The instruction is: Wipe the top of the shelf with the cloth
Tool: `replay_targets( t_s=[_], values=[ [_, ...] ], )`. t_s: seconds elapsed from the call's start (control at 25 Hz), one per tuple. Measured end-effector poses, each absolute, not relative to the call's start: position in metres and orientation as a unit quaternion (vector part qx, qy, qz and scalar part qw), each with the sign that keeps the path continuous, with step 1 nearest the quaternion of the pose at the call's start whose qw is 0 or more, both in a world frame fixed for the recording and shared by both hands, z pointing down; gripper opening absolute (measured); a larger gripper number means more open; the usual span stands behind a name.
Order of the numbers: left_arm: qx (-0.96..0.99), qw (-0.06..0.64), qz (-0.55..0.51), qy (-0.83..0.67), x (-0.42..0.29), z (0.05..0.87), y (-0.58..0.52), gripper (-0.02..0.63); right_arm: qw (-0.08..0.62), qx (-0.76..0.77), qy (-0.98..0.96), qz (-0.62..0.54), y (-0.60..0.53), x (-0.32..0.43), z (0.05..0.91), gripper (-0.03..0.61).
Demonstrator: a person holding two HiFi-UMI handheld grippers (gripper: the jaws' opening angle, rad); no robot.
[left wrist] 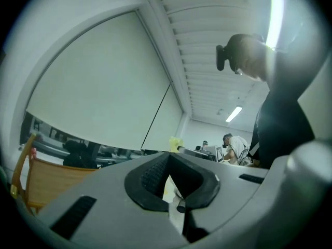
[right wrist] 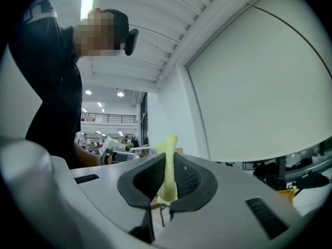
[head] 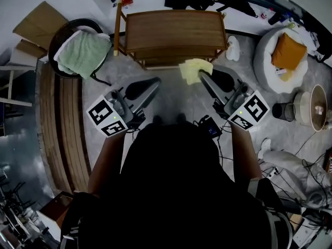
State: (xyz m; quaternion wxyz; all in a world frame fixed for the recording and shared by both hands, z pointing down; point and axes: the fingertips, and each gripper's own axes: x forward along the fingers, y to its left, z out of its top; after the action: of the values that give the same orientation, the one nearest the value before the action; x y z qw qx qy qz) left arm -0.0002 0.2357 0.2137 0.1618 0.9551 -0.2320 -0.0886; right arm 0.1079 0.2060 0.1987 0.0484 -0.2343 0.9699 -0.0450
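The wooden shelf (head: pixel 171 32) stands ahead of me against the wall, and its top is bare. My right gripper (head: pixel 201 75) is shut on the yellow cloth (head: pixel 194 69), which hangs just in front of the shelf's near edge. In the right gripper view the cloth (right wrist: pixel 168 178) is pinched between the black pads (right wrist: pixel 189 180) and sticks up past the right gripper (right wrist: pixel 167 166). My left gripper (head: pixel 155 82) is shut and holds nothing, low to the left of the cloth. The left gripper view looks upward past the left gripper (left wrist: pixel 168 164), with the shelf (left wrist: pixel 46 183) at lower left.
A round chair with a green towel (head: pixel 83 53) stands left of the shelf. A wooden bench (head: pixel 62 123) runs along the left. To the right are a white pouf with an orange cushion (head: pixel 288 51), a black cup (head: pixel 282 110), a fan (head: pixel 316 108) and floor cables.
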Motion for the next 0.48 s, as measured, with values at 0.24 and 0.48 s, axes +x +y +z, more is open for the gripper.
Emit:
replay_targets(
  t_s=[0.24, 0.48],
  values=[
    [0.962, 0.139, -0.078, -0.223, -0.003, 0.207, 0.243, 0.011, 0.047, -0.258, 0.963, -0.056, 0.217, 0.103, 0.201, 0.043],
    [0.95, 0.156, -0.104, -0.248, -0.056, 0.211, 0.25, 0.011, 0.038, -0.244, 0.969, -0.028, 0.22, 0.059, 0.194, 0.043]
  ],
)
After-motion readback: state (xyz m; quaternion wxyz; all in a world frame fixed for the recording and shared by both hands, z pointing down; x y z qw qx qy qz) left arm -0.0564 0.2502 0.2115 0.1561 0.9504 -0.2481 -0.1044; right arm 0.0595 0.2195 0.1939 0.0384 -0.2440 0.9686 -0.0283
